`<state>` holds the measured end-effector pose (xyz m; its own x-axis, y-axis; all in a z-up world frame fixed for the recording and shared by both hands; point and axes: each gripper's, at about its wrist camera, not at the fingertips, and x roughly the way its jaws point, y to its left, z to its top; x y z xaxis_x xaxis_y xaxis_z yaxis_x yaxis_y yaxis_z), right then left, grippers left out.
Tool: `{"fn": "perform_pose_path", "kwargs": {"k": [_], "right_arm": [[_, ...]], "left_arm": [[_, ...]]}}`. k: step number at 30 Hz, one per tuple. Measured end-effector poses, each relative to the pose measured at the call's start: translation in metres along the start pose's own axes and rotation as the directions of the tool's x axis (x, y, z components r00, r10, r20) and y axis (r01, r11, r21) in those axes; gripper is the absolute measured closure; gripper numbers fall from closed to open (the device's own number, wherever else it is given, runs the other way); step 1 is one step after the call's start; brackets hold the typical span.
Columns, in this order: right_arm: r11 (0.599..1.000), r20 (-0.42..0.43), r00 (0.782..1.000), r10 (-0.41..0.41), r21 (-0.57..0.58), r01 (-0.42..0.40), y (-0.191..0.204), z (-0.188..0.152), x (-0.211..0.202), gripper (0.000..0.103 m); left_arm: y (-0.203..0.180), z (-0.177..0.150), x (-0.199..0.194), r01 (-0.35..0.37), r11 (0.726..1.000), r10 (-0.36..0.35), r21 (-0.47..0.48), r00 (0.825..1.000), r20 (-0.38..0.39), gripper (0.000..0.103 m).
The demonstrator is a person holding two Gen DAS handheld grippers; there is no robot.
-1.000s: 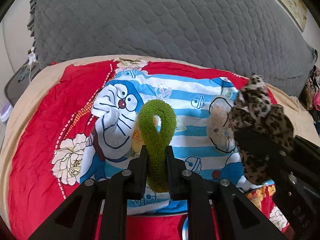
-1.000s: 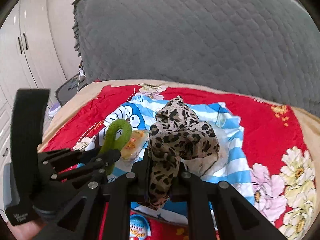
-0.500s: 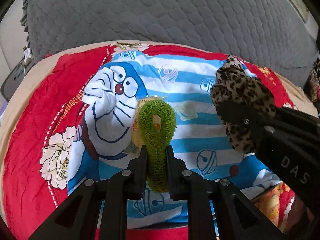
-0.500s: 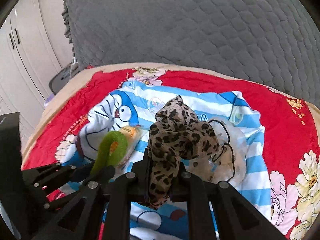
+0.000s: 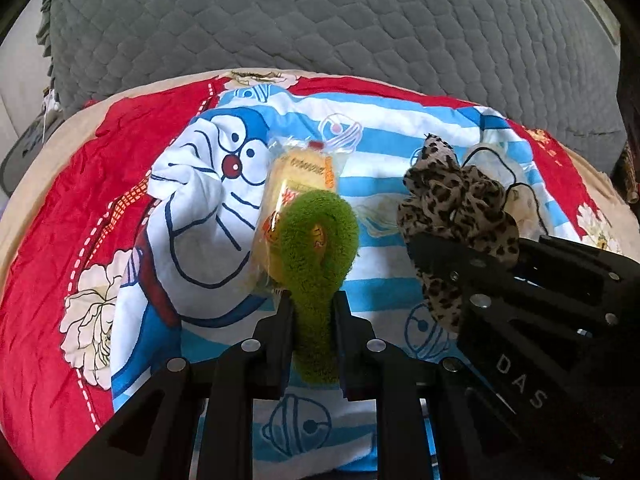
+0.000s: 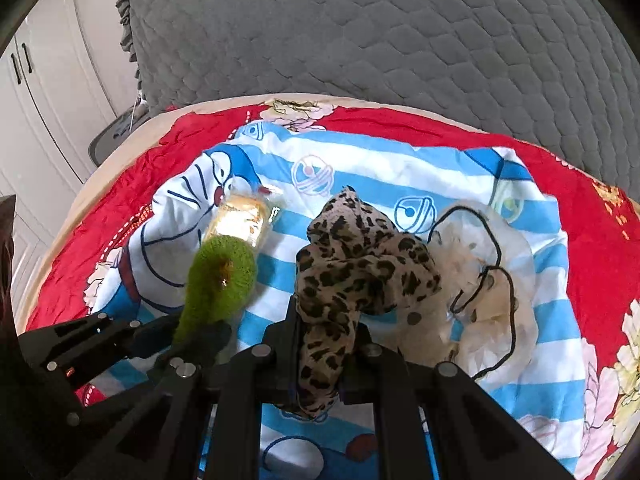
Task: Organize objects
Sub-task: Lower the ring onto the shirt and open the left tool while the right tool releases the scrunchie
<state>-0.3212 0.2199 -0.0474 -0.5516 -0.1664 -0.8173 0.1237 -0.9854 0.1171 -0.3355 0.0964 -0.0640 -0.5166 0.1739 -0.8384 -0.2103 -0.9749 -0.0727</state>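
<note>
My left gripper (image 5: 313, 300) is shut on a fuzzy green hair scrunchie (image 5: 320, 240) and holds it above the striped cartoon cloth (image 5: 200, 216). The green scrunchie also shows in the right wrist view (image 6: 220, 280). My right gripper (image 6: 326, 320) is shut on a leopard-print scrunchie (image 6: 360, 264), held to the right of the green one; it also shows in the left wrist view (image 5: 456, 204). A wrapped yellow snack packet (image 5: 304, 176) lies on the cloth just beyond the green scrunchie. A clear plastic bag with a black cord (image 6: 488, 276) lies on the cloth at the right.
The cloth lies on a red flowered bedspread (image 5: 48, 240). A grey quilted headboard (image 5: 320, 20) rises behind it. White cupboards (image 6: 36, 92) stand at the left, with a small grey tray (image 6: 116, 136) beside the bed.
Both grippers have moved forward and lower over the cloth, still holding their scrunchies. The snack packet and the plastic bag now look closer.
</note>
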Motion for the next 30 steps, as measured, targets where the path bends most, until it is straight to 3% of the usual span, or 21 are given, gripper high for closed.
{"fn": "perform_pose_path", "kwargs": {"k": [17, 25, 28, 30], "right_arm": [[1.0, -0.023, 0.999, -0.024, 0.02, 0.024, -0.009, -0.008, 0.012, 0.088], [0.999, -0.019, 1.0, -0.022, 0.024, 0.023, -0.009, -0.007, 0.008, 0.087], [0.999, -0.023, 1.0, -0.01, 0.035, 0.011, -0.01, -0.008, 0.006, 0.08], [0.999, -0.02, 1.0, -0.012, 0.029, 0.013, -0.009, -0.008, 0.004, 0.071]], "left_arm": [[0.007, -0.004, 0.007, -0.029, 1.0, 0.029, 0.005, 0.999, -0.013, 0.071], [0.01, -0.006, 0.008, -0.041, 0.999, 0.041, 0.001, 0.999, -0.028, 0.052], [0.012, -0.008, 0.008, -0.042, 0.999, 0.042, -0.008, 0.998, -0.04, 0.042], [0.013, -0.009, 0.007, -0.044, 0.999, 0.043, -0.011, 0.998, -0.043, 0.04]]}}
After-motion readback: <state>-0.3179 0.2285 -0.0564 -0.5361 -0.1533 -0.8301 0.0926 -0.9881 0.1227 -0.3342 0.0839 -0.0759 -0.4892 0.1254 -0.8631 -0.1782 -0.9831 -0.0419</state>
